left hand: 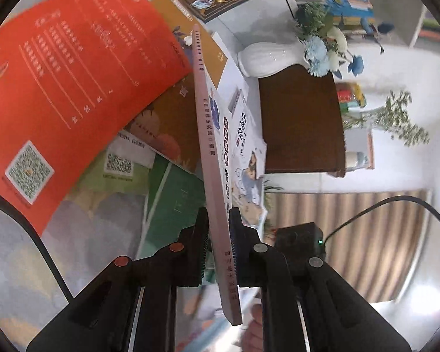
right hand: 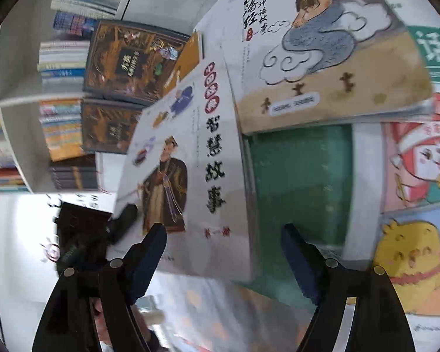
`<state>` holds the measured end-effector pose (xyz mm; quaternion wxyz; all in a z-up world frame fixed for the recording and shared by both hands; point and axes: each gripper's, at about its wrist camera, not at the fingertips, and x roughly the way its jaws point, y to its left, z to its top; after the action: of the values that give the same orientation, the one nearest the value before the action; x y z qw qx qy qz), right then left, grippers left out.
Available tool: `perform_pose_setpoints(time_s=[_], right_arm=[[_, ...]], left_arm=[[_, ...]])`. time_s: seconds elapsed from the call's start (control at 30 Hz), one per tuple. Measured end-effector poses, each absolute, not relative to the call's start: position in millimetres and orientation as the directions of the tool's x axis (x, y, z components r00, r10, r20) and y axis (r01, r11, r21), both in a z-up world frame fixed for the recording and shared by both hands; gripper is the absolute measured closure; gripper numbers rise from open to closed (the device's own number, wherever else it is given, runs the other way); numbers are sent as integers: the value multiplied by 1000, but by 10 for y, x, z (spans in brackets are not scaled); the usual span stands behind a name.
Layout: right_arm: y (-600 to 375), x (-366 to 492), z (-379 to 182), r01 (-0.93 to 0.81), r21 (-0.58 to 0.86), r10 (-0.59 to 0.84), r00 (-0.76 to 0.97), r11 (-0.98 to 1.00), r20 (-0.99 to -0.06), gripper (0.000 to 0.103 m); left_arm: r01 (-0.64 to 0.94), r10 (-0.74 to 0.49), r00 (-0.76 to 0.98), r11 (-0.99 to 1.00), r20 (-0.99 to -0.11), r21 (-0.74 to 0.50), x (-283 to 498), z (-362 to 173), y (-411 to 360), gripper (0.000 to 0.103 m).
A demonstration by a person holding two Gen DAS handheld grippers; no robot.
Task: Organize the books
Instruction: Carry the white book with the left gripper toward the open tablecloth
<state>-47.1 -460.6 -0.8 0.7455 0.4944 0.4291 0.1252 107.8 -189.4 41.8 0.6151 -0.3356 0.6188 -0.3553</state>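
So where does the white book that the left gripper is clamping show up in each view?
Left wrist: the white book runs edge-on up the centre, spine toward the camera.
Right wrist: its front cover faces the camera, centre-left.
Shared landmark: the mermaid book beside it.

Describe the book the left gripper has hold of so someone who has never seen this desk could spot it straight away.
Among the loose books by the white vase, find the one lifted on edge, clamped in the left gripper. It is the white-covered book with a pinkish spine. Unlike its neighbours, its cover shows a robed figure beside bold black characters and red circles.
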Motion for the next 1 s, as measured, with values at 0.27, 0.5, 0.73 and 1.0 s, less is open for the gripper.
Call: perform_pose_setpoints(time_s=[0.27, 0.5, 0.73, 1.0], right_arm=[[-4488, -396, 73, 208, 847, 636, 579, 489, -510, 29], [-4555, -457, 35, 218, 868, 638, 602, 447, -480, 63], [-4399, -470, -191, 272, 890, 714, 531, 366, -456, 42], [-4512, -390, 24, 238, 874, 640, 604, 423, -475, 65]], left_arm=[[-19, -868, -15, 496, -496, -868, 1129, 406, -1874, 92], [-76, -867, -7, 497, -498, -864, 1211, 298, -1686, 92], [-106, -888, -16, 459, -460, -882, 1202, 327, -1769, 92], [-107, -875, -16, 483, -484, -869, 1201, 307, -1705, 92]])
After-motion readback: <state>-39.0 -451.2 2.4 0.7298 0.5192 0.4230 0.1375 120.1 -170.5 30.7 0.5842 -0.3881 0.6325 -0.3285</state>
